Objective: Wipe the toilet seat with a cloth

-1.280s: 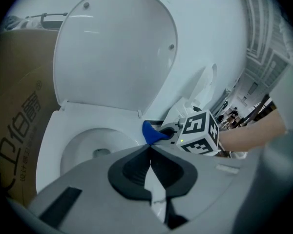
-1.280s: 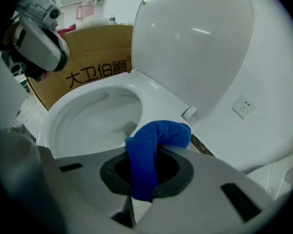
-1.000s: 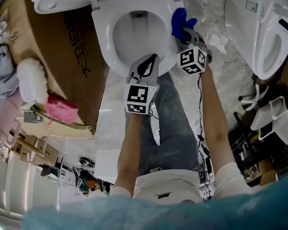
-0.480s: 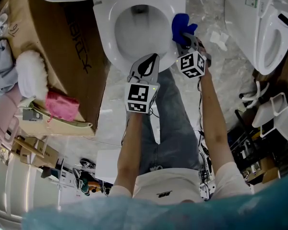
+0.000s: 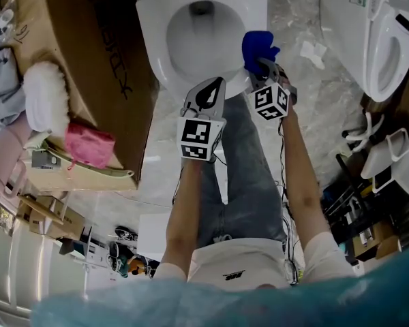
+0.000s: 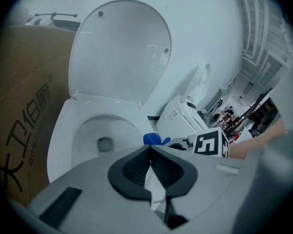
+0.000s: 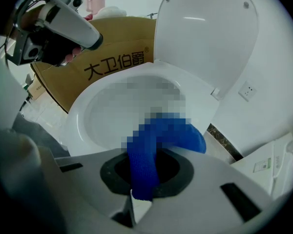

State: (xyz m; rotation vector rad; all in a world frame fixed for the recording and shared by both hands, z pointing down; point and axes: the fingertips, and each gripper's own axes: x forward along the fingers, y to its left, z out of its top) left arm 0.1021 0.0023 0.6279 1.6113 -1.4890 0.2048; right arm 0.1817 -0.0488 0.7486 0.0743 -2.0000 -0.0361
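At right side of toilet seat (image 5: 152, 43), right gripper (image 5: 261, 65) clamping blue cloth (image 5: 256, 44), cloth resting against rim; wiping stroke apparently under way. Left gripper (image 5: 213, 86) hovering at front rim, jaws together, gripping nothing. Next move probably calling for dragging cloth along rim with steady contact. Cloth's long axis running along jaws, pointing away from person, free end folding toward seat's outer edge.

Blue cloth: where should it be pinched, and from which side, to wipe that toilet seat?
Pinch its narrow bunched end, coming from the bowl's front, the person's side. The right gripper is shut on the blue cloth just so: a strip runs back through the jaws, while the wider fold flops forward over the toilet seat rim, probably free to rub it.
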